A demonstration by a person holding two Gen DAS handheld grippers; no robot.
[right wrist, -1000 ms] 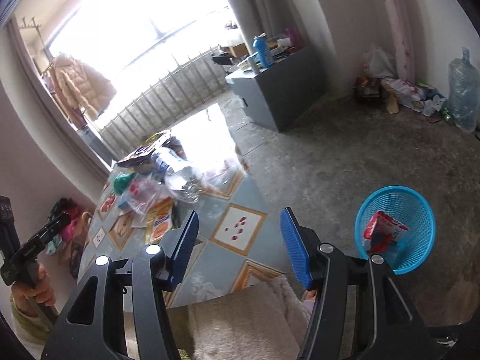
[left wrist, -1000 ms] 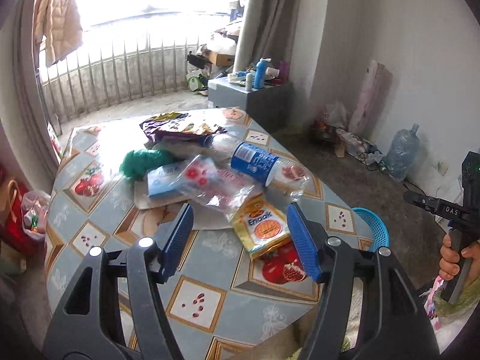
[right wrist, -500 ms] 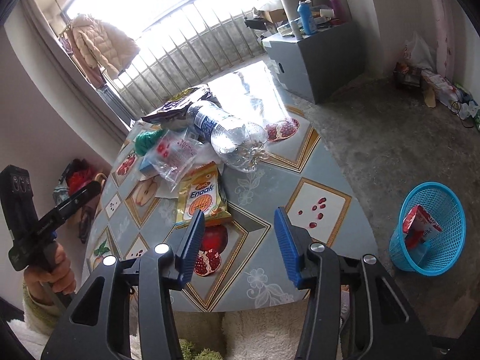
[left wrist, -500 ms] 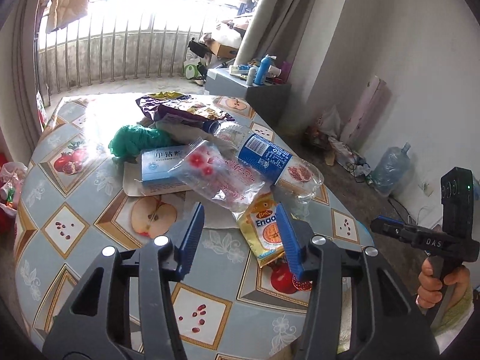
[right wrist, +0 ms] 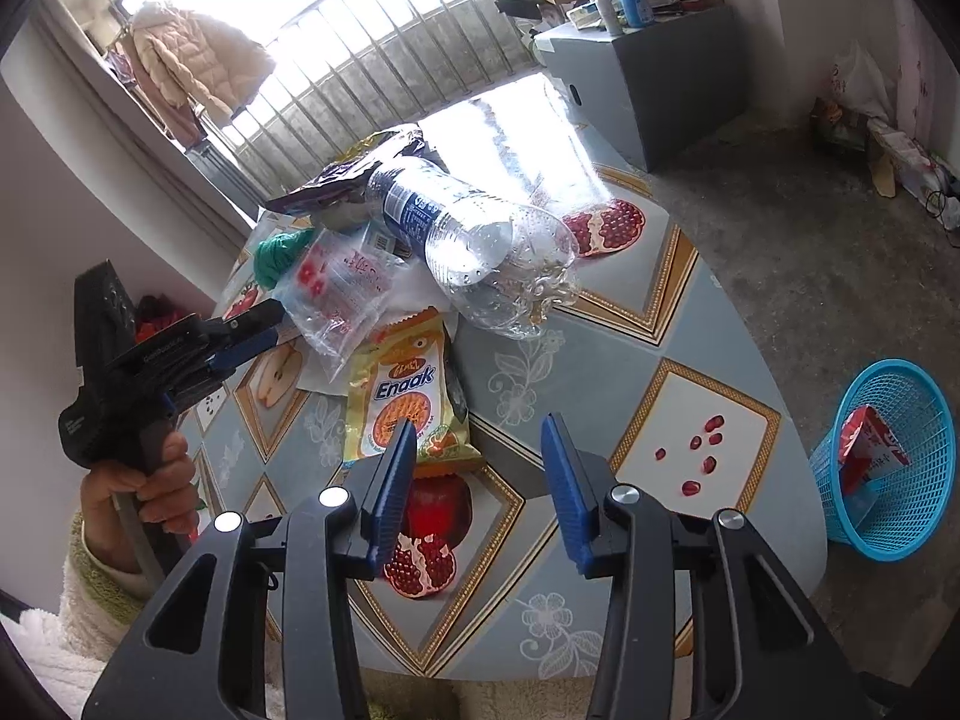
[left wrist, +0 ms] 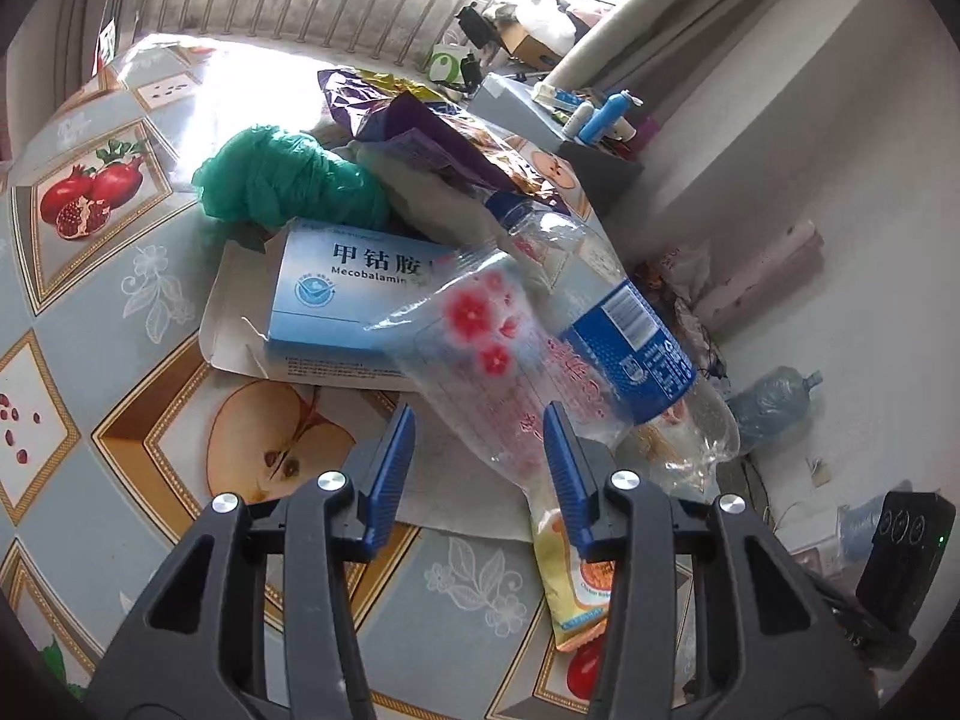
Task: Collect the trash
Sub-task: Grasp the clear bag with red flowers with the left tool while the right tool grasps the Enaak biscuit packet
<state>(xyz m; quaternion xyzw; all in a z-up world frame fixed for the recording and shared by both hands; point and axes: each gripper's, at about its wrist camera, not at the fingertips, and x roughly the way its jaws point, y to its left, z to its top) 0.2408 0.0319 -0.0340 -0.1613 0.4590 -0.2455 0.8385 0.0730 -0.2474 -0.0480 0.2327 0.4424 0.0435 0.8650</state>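
Currently, itemised left to right across the table (left wrist: 72,324):

- Green bag (left wrist: 288,180): bunched, at 10 o'clock of the heap.
- Medicine box (left wrist: 336,300): flat on opened card, touching the green bag.
- Clear bag (left wrist: 486,354): red-flower print, draped over the box's right end; its lower tail lies between the left gripper's (left wrist: 477,471) fingers.
- Bottle (left wrist: 624,336): empty, blue label, on its side at 2 o'clock of the clear bag, touching it.
- Purple wrapper (left wrist: 414,120): at 12 o'clock, behind the bottle.
- Snack packet (right wrist: 408,396): orange, "Enaak", just ahead of the right gripper (right wrist: 477,471).
- Basket (right wrist: 900,462): blue, on the floor at 3 o'clock, one red-and-white packet inside.

Change: over the last second the left gripper has come in from well short of the heap and now straddles the clear bag, jaws parted, nothing pinched. Right gripper likewise spread and empty, and has swung from the basket back toward the table.

Reading: one item binned; clear bag looks next, grasp not yet made. Thin film may slip.
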